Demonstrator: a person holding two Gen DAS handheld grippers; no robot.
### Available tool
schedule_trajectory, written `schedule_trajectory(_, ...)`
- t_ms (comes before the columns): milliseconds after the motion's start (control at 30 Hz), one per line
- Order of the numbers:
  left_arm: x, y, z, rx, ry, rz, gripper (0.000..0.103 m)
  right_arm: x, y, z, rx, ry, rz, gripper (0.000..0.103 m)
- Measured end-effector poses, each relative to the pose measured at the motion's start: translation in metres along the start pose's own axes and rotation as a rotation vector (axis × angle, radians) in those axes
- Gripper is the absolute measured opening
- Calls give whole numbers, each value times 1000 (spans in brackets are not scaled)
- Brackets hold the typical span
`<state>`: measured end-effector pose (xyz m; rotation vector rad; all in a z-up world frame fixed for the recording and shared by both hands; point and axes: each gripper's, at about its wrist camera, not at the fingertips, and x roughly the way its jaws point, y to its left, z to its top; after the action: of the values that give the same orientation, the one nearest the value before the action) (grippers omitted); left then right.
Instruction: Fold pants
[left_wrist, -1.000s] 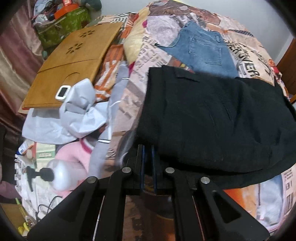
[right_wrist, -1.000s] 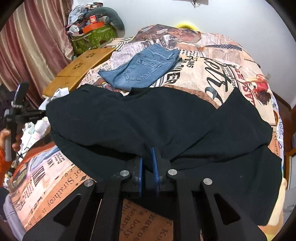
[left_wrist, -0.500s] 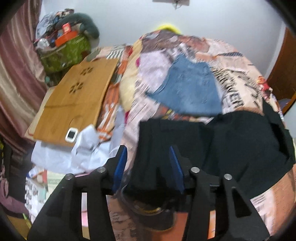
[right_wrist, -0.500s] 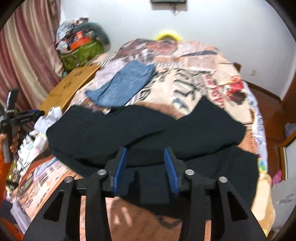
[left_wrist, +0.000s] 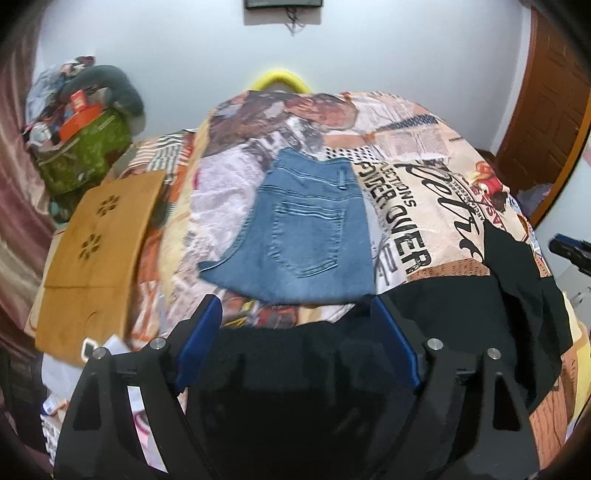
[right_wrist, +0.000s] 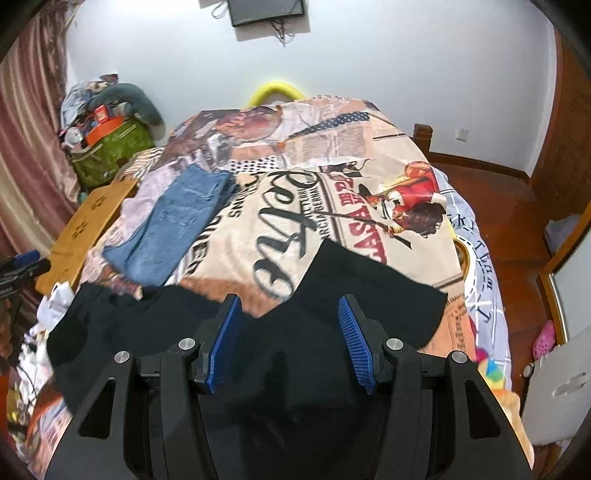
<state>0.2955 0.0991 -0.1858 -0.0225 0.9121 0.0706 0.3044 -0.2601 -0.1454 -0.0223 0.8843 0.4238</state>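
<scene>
You have two pairs of pants on the bed: one black pair (right_wrist: 332, 295) and one folded blue denim pair (left_wrist: 303, 236). There are two grippers, one in each of your hands, and each shows two blue pads. Take the denim pair as your landmark. The black pants lie on the near side of it, spread across the printed bedspread (right_wrist: 351, 177), with one leg reaching away to the right of the denim. One wooden board (left_wrist: 99, 236) lies to the left of the denim, and one green bag (left_wrist: 85, 155) sits beyond that board, against the wall. One yellow curved piece (left_wrist: 277, 79) shows past the denim at the head of the bed.

Your left gripper (left_wrist: 295, 321) is spread wide, holding nothing, above the near edge of the black pants. Your right gripper (right_wrist: 288, 321) is likewise spread, empty, over the black cloth.

A second ago both claws were pinched tight on the black fabric's near edge. Half a second ago they had parted. Now they gape wider and sit higher and farther back, so more of the wall is in view, and the black pants lie released on the bed.
</scene>
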Motion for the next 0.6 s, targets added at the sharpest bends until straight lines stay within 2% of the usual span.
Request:
schedule_trajectory(367,83,-29,15,45,105,-20,83,94,-27,32,19,89,-24,51)
schedule_trajectory(567,112,-33,13,44,146,-25,83,139,-37,39,17,135,-48,51)
schedule_trajectory(600,115,-34,13,46,152,-25,83,146,-39,38,19,151,-51,47)
